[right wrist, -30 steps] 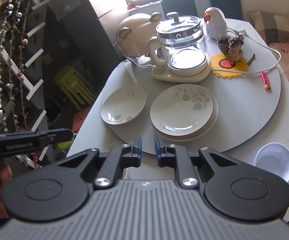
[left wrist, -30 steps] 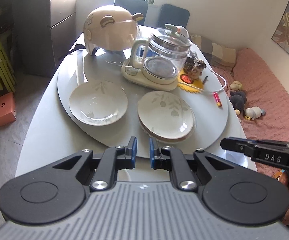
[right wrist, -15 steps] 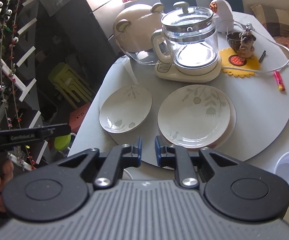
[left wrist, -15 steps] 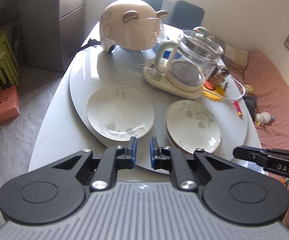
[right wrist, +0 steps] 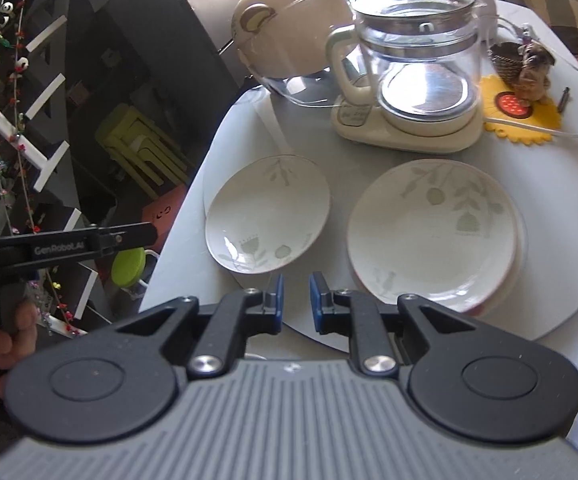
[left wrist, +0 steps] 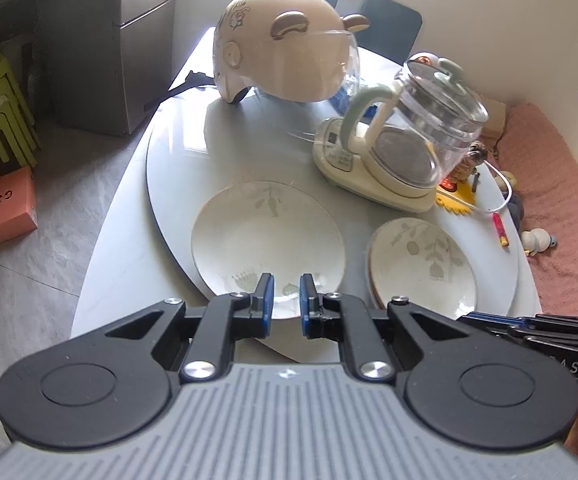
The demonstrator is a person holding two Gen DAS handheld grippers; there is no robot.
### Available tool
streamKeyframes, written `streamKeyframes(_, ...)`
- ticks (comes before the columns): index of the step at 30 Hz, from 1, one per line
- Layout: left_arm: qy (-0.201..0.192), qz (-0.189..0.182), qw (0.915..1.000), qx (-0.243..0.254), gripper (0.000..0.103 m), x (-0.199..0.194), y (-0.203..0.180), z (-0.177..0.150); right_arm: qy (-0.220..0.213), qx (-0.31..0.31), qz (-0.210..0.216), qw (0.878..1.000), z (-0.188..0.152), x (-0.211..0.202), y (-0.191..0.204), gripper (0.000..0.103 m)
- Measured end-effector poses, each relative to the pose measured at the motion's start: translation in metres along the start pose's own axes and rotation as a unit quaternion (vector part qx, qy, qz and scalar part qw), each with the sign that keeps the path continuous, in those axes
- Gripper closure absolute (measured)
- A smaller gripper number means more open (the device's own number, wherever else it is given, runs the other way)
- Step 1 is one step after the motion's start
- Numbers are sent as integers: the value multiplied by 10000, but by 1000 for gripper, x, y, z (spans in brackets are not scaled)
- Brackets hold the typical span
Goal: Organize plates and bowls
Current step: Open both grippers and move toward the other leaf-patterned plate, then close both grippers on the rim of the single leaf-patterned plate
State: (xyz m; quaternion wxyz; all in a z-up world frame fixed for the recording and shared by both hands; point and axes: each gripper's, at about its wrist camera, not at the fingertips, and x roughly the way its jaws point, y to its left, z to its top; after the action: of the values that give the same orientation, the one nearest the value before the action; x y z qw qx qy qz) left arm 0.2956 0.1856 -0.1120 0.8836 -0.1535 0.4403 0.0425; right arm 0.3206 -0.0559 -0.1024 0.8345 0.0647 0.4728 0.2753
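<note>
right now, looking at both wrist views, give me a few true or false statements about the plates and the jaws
1. The single plate lies alone on the grey turntable. True.
2. The plate stack holds just one plate. False: more rims show under its top plate.
3. The left gripper grips the single plate. False: its jaws stand slightly apart, holding nothing.
4. The glass kettle stands behind the plates. True.
5. The right gripper holds a bowl. False: its jaws are empty.
</note>
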Motion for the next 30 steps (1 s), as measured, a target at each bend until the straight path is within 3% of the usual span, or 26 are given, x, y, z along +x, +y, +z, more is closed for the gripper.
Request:
streamKeyframes(1,21,18,10000,-10,89,3,4,1,23,16,30,10000,2,4,2,85)
streamKeyframes(3,95,56,9999,-63,73,8,11,4,96,20,171,9998,4,10,9,83)
streamKeyframes(4,129,46,9999,-85,66,11,16,4,101,-3,190,9998,6,13,12,78)
streamKeyframes(6,190,38,9998,-106,64,17,26,5,96,-9,198,9998,7,19,18,66)
streamKeyframes(17,751,-113,9971,-48,63,82,82,20,378,733,-26,9966,7,77,21,63)
streamKeyframes(23,843,-214,9956,354,63,116,103,41,401,1272,-314,9906,12,110,18,61)
streamKeyframes(30,908,-430,9942,391,63,156,115,63,470,1400,-621,9871,15,136,16,61)
